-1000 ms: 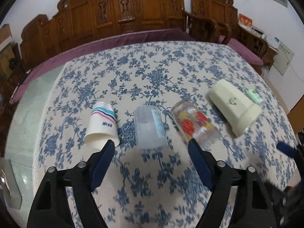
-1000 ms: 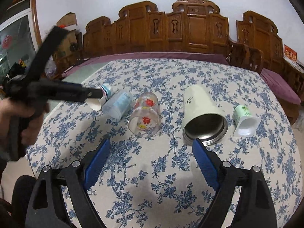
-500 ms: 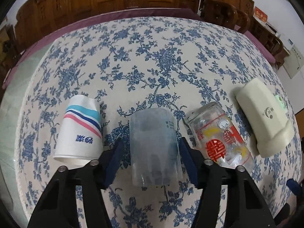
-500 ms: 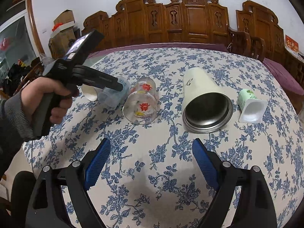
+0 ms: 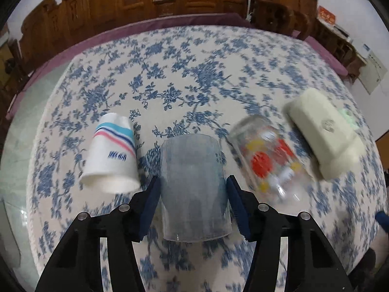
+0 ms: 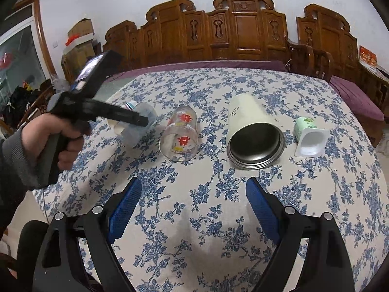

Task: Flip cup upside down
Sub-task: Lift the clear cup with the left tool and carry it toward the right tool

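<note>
A frosted clear plastic cup (image 5: 193,187) sits between the blue pads of my left gripper (image 5: 193,199), which is shut on it and holds it a little above the table, its mouth toward the camera. It also shows in the right wrist view (image 6: 139,127), held by the left gripper (image 6: 136,121). My right gripper (image 6: 192,206) is open and empty over the near part of the table.
On the blue-flowered tablecloth (image 6: 218,206) lie a striped paper cup (image 5: 113,153), a printed glass (image 6: 181,133), a cream steel tumbler (image 6: 252,131) and a small green yoghurt pot (image 6: 308,133), all on their sides. Carved wooden chairs stand behind the table.
My left gripper has closed its pads on the clear plastic cup and raised it slightly off the table. The right gripper has hardly moved.
</note>
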A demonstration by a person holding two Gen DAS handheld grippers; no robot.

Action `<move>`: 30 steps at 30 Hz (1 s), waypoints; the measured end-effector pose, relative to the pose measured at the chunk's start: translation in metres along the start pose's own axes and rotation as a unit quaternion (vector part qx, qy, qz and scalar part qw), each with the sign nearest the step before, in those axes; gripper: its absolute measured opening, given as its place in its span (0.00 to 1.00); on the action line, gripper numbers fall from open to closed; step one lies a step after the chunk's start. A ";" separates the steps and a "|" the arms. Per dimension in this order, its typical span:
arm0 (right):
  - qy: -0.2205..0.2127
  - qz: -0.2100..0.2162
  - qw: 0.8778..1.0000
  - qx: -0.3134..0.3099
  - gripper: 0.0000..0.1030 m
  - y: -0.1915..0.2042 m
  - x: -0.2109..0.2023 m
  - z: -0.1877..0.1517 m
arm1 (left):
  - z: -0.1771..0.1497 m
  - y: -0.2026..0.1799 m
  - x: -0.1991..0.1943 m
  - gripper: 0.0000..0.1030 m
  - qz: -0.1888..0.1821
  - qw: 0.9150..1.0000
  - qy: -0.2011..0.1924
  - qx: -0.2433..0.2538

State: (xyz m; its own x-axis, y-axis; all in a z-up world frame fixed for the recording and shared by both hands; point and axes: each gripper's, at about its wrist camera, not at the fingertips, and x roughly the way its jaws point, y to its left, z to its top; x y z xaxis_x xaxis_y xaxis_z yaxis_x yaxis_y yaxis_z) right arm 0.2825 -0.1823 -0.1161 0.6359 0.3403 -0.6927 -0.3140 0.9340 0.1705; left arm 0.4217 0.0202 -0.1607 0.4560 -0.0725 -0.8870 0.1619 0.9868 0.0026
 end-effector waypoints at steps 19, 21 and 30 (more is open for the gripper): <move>-0.035 -0.024 0.999 0.004 0.87 0.010 -0.077 -0.028 | -0.115 -0.078 -0.077 0.51 -0.064 0.995 -0.061 0.044; -0.032 -0.029 0.999 0.006 0.87 0.007 -0.078 -0.031 | -0.123 -0.086 -0.070 0.51 -0.072 0.995 -0.056 0.046; -0.018 -0.043 0.999 0.014 0.87 -0.006 -0.074 -0.037 | -0.133 -0.098 -0.045 0.52 -0.081 0.995 -0.037 0.041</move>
State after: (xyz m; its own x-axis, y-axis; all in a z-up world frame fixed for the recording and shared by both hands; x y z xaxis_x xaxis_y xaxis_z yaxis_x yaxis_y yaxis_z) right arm 0.2116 -0.2171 -0.0918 0.6845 0.2611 -0.6806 -0.2372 0.9626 0.1308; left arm 0.2686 -0.0537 -0.1821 0.4811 -0.2424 -0.8425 0.3072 0.9467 -0.0970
